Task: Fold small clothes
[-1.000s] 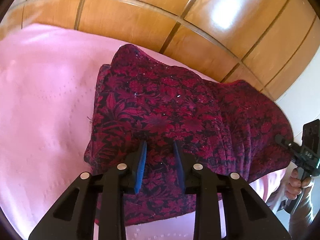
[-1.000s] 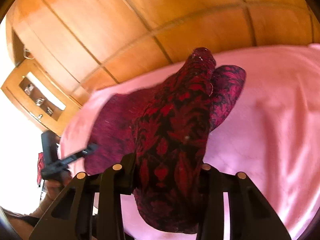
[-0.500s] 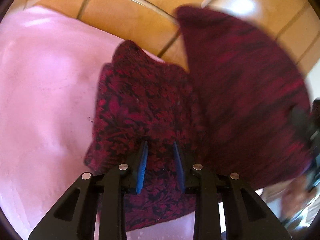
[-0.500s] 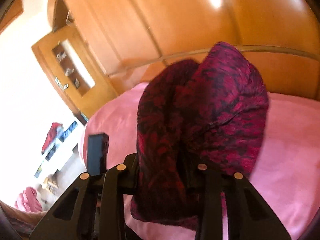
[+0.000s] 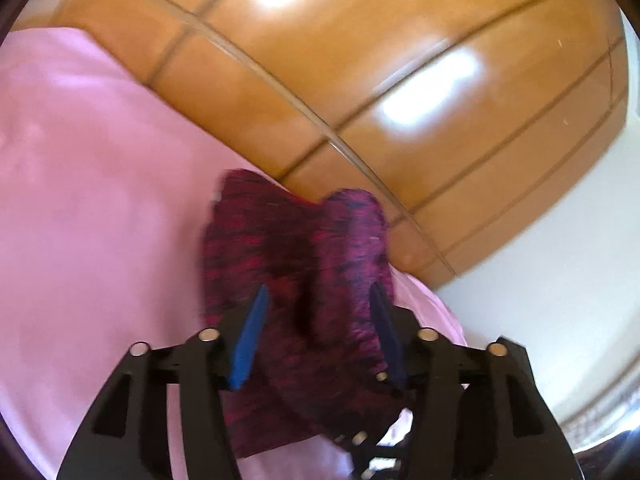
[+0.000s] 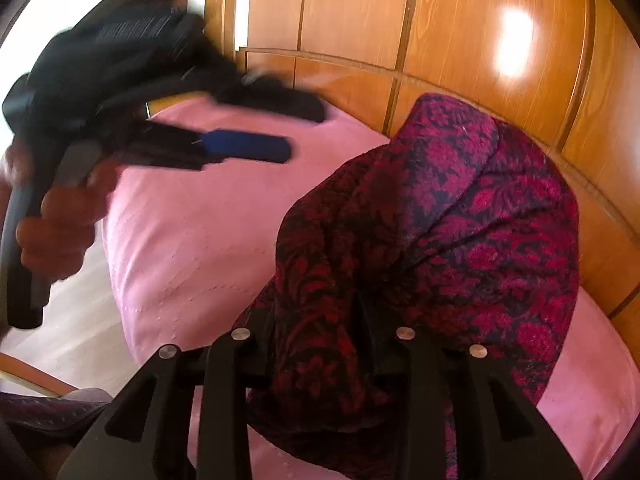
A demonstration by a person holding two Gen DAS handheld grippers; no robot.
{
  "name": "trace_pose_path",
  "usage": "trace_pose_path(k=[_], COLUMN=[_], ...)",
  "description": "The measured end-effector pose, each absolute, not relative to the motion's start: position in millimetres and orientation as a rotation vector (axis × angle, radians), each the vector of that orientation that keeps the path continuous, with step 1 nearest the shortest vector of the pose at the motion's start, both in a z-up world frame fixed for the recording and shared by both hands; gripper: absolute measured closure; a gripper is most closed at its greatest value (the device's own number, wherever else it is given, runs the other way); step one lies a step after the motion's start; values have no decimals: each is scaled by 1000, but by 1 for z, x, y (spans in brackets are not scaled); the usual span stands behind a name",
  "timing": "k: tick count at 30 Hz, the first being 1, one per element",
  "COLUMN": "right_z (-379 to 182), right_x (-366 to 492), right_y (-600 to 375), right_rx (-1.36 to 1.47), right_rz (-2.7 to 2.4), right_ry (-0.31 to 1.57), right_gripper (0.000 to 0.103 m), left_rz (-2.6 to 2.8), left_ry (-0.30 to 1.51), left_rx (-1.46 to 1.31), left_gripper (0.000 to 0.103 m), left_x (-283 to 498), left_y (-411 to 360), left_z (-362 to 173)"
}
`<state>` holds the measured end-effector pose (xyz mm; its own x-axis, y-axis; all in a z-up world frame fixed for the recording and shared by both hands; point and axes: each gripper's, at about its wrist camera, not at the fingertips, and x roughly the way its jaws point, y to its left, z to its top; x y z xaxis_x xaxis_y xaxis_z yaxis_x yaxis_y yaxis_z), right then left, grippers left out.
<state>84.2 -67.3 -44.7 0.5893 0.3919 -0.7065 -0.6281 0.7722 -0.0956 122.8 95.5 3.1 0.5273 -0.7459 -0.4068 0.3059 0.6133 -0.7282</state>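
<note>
A dark red floral garment (image 5: 304, 248) lies bunched on the pink bedspread (image 5: 88, 200). My left gripper (image 5: 318, 288) hovers over it with its jaws opening, blue pads wide apart. In the right wrist view the left gripper (image 6: 304, 130) is up at the left, clear of the cloth, with nothing between its fingers. My right gripper (image 6: 320, 320) is shut on a thick fold of the garment (image 6: 460, 208), which bulges up over the fingers and hides their tips.
A glossy wooden headboard (image 5: 360, 80) and wooden panels (image 6: 480, 40) rise behind the bed. A person's hand (image 6: 52, 220) holds the left gripper's handle. The bedspread's edge (image 6: 120, 300) drops to a pale floor (image 6: 60, 328) at the left. A white wall (image 5: 540, 320) stands to the right.
The left gripper opened and drew up and back from the garment. The right gripper swung across with its fold of cloth and rolled over, bringing that part onto the rest.
</note>
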Motion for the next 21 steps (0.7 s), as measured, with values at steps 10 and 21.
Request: trace_pose_path(k=[10,21], right_z=[-25,-7], right_x=[79,95], right_y=[-85,-204], right_rx=[-269,142], right_rz=[683,671], right_ry=[683,756], right_gripper=[32,27], left_rz=[-712,-607], left_ry=[909,878], left_rx=[-455,-413], left_gripper=[87,88], left_x=[185,161], left_y=[21,54], left_z=[10,18])
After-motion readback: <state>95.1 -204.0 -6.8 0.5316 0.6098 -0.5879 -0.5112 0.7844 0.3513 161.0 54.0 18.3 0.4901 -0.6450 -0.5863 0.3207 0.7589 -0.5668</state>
